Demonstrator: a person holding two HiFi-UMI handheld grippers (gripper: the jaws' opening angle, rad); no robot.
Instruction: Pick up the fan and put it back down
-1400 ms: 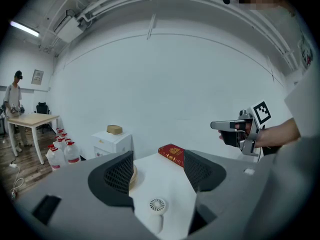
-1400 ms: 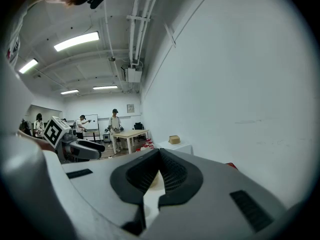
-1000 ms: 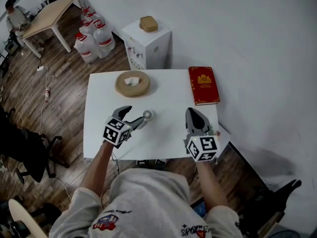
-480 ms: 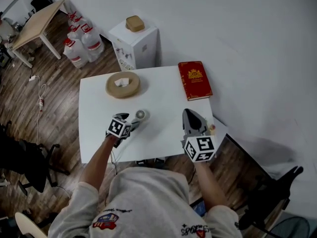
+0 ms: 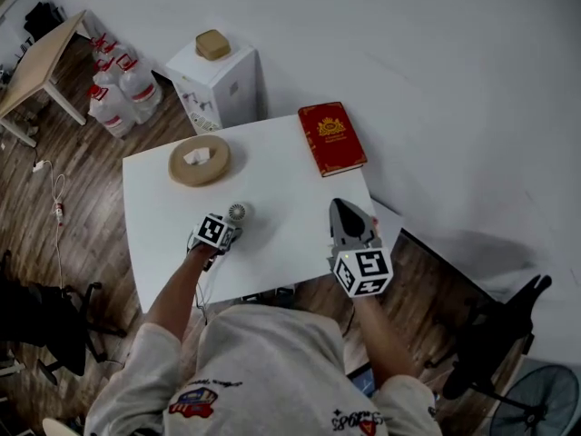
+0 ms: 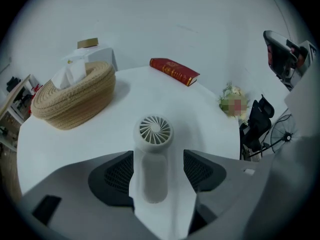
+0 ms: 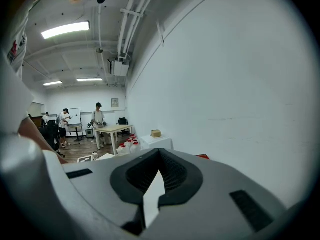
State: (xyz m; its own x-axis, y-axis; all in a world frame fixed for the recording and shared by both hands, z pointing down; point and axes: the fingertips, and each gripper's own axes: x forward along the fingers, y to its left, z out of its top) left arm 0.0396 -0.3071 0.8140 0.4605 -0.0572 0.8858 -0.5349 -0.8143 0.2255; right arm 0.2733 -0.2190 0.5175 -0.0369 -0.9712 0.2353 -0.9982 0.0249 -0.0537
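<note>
A small white hand fan (image 5: 238,213) lies on the white table (image 5: 281,184), its round grille pointing away from me. In the left gripper view the fan's head (image 6: 155,130) sits just past the jaw tips. Its handle (image 6: 151,179) runs back between the two pads, with a strip of table showing on each side. My left gripper (image 5: 228,224) (image 6: 157,155) is open and straddles the handle. My right gripper (image 5: 341,207) (image 7: 160,151) hovers over the table's right front part, shut and empty, aimed at the far wall.
A woven basket (image 5: 199,160) (image 6: 75,96) holding tissue sits at the table's back left, a red book (image 5: 332,138) (image 6: 174,70) at the back right. Beyond the table stand a white cabinet (image 5: 218,84) and water bottles (image 5: 118,94). People stand far off by a wooden table (image 7: 112,130).
My left gripper has slid forward until its jaws lie either side of the fan's handle, and the jaws have narrowed. The right gripper has kept its place.
</note>
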